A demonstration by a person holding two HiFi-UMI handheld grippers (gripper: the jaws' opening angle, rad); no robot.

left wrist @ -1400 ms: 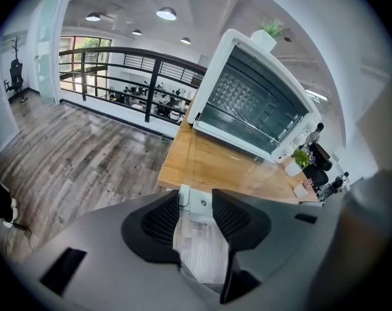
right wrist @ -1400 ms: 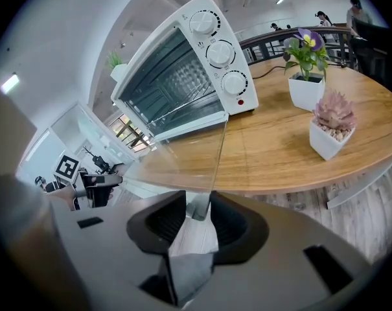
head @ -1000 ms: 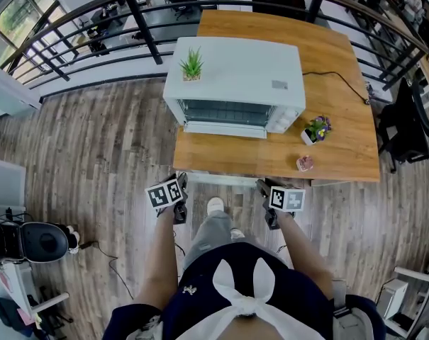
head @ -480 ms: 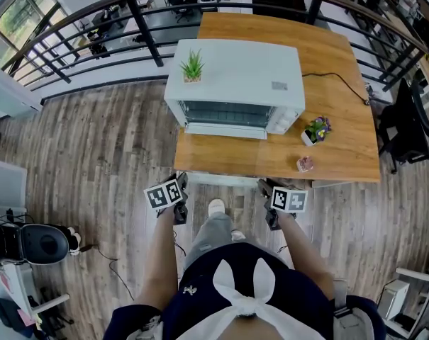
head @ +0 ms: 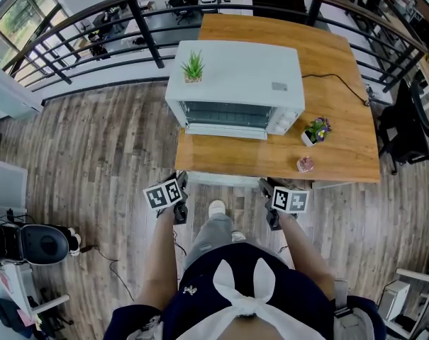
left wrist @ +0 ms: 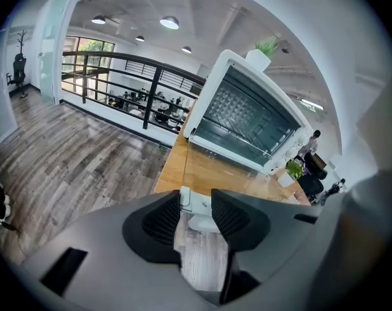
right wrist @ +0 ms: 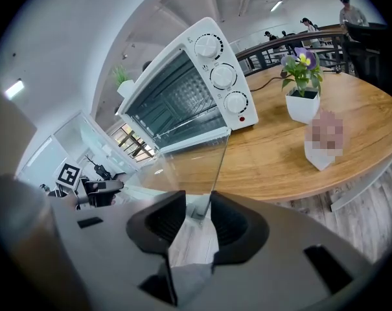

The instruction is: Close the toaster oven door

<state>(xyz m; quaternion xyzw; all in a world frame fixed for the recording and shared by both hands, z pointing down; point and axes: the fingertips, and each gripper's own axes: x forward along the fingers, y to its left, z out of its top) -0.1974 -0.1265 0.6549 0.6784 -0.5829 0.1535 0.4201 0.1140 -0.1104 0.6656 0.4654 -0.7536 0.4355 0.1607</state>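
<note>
While the toaster oven (head: 235, 76) is seen from the head view, it is found standing on the wooden table (head: 342, 154), front turned toward the person, with a small green plant (head: 192, 66) set on its top and a potted flower (head: 315, 129) placed just beside its right end. The left gripper (head: 179, 183) and the right gripper (head: 265, 188) are held low at the near table edge, well apart from each other.

From the right gripper view, the glass door (right wrist: 183, 164) is shown let down flat, reaching from the oven toward the jaws. The jaws are parted, and the door's near corner is seen in the gap without being pressed by the pads.

From the left gripper view, the oven's open cavity is faced. These jaws are likewise released, and a white piece of the door's near edge is seen between them, ungripped.
</note>
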